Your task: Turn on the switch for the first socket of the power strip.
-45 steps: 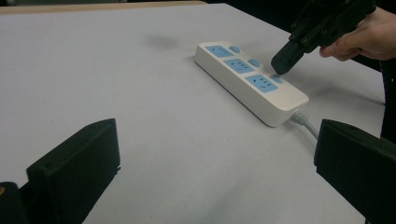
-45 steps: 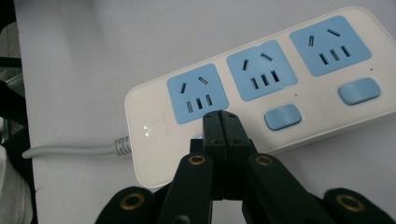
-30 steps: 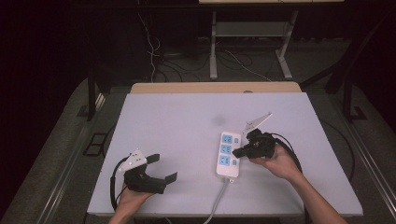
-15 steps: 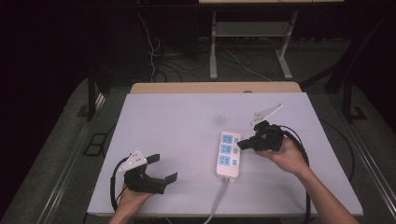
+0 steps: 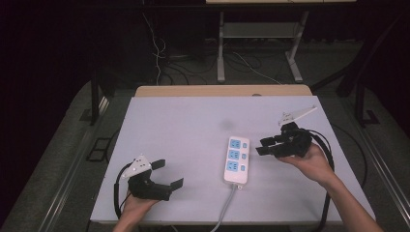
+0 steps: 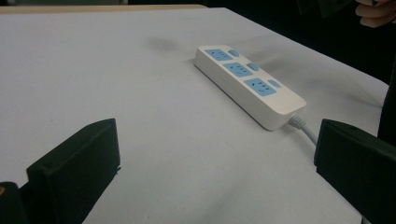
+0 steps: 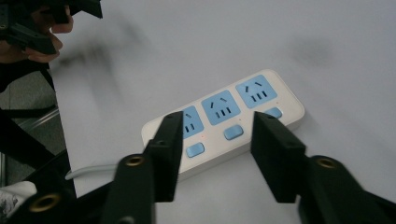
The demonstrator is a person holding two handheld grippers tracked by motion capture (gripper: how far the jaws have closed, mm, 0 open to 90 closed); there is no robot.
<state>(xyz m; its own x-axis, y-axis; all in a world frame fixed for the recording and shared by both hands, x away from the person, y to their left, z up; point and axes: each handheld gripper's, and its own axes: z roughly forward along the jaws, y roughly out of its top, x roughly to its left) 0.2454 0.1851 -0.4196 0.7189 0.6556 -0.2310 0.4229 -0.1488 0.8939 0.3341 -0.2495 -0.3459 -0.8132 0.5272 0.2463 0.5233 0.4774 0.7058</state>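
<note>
A white power strip (image 5: 236,158) with three blue sockets and three blue switches lies flat near the table's middle, its grey cord running off the front edge. It also shows as the power strip (image 6: 247,85) and the power strip (image 7: 224,121). My right gripper (image 5: 263,146) hovers just right of the strip, raised off the table; its jaws have just been opening and nothing is between them. In the right gripper view my right gripper (image 7: 217,149) frames the switches from above. My left gripper (image 5: 167,174) rests at the front left, open and empty, also seen as my left gripper (image 6: 215,158).
The white table (image 5: 183,130) has a wooden strip along its far edge. Cables trail from both grippers over the table's sides. Dark floor, cables and a metal stand lie beyond the far edge.
My right gripper has lifted and drawn back to the right, away from the power strip, and its jaws have parted. The left gripper has stayed put.
</note>
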